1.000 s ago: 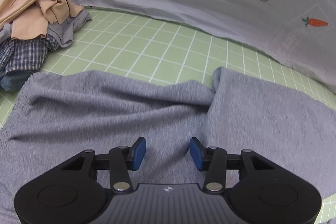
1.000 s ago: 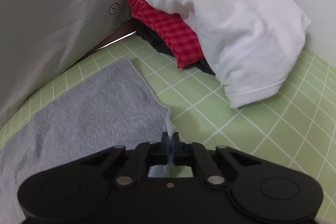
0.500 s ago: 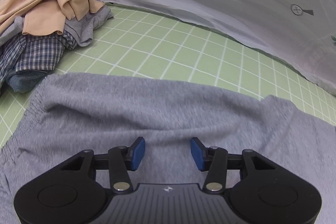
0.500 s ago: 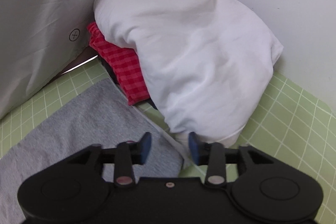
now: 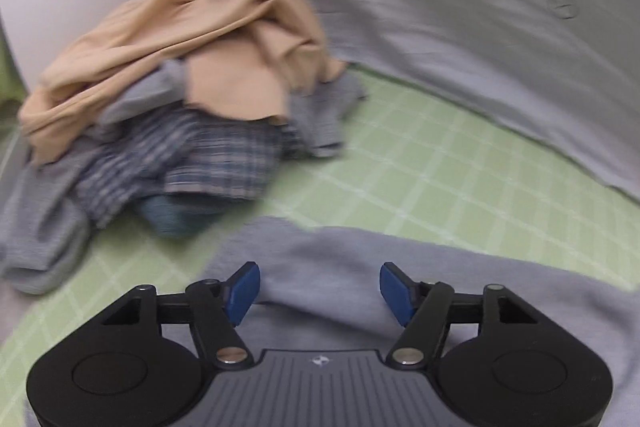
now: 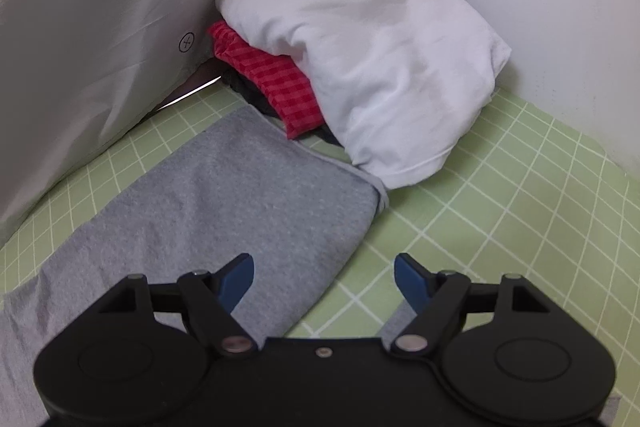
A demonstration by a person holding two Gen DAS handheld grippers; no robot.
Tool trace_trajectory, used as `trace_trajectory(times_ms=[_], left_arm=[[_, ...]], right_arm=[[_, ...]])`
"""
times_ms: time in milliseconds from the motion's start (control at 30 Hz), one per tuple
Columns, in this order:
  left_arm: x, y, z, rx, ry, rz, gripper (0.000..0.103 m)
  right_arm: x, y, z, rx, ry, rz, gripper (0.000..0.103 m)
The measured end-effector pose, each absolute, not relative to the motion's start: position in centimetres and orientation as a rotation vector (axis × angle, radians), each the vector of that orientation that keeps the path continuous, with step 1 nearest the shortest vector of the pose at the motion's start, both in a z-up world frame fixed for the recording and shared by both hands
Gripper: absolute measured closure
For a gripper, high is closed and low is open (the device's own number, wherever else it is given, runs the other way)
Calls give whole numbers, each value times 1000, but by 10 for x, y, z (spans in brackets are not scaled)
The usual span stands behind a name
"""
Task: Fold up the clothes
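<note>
Releasing, item one: right gripper [image 6: 324, 277], clamped on the hem of the grey garment [image 6: 224, 203] a second ago, now stands with blue fingers wide apart and nothing between them. Left gripper [image 5: 320, 291], fingers likewise spread and empty throughout, has swung from mid-cloth toward the garment's end.

Item two: grey garment, flat on the green grid mat [image 6: 500, 211], spread out where a deep crease ran a second ago. Its far corner touches the white bundle [image 6: 372, 55]; the red checked piece [image 6: 276, 83] sits just behind that corner.

Item three: unsorted heap [image 5: 180, 107], tan over plaid, beyond the garment's other end, a strip of mat between.

Judgement: cloth laid out and let go; a fresh grasp would precede any fold.
</note>
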State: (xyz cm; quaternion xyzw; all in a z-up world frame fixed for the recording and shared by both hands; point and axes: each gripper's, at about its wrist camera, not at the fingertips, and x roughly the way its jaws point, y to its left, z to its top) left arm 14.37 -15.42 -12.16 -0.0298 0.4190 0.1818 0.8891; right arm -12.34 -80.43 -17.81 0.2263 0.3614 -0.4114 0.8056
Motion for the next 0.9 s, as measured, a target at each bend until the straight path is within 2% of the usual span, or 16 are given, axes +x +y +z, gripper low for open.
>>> trace_trajectory(times_ms=[33,167,233,267,300,333,467,567,667,700,733,767,800,900], left_arm=[[145,-144,-126,-71,884,405,29],[138,-117,-137,-190,876,390,32],[136,-113,-137,-197,848,379,54],[135,-112,-137,-185,837,376,60],[135,-111,-136,-175,826,369,77],[137,-108,-136,-173,819,354,87],[147,-91,-134,-188,816,390,87],[143,-88,-126,-202,823,368,80],[135,-90,-116,-208,829,329,53],[132,-90,-112,-209,831,315,37],[128,-91,-108,-212,828,305,26],[119,-93,-101,-215,813,302,24],[110,-95,-95,-217,804,297,22],[75,-98,-77,-222,795,279,15]], right_arm=[[-122,-800,-176,486,777,-875,25],[-111,-783,-165,493,771,-847,25],[-106,-775,-158,502,763,-834,25],[-103,-771,-155,505,761,-827,25],[-101,-767,-152,502,760,-818,25],[-99,-762,-149,494,760,-807,25],[-94,-741,-136,411,769,-766,25],[-99,-730,-131,371,775,-753,24],[-111,-725,-128,396,765,-739,22],[-116,-723,-128,412,759,-733,20],[-122,-721,-128,426,750,-727,17],[-128,-720,-127,437,736,-722,13],[-136,-717,-126,448,721,-716,3],[-162,-710,-126,483,677,-690,0]])
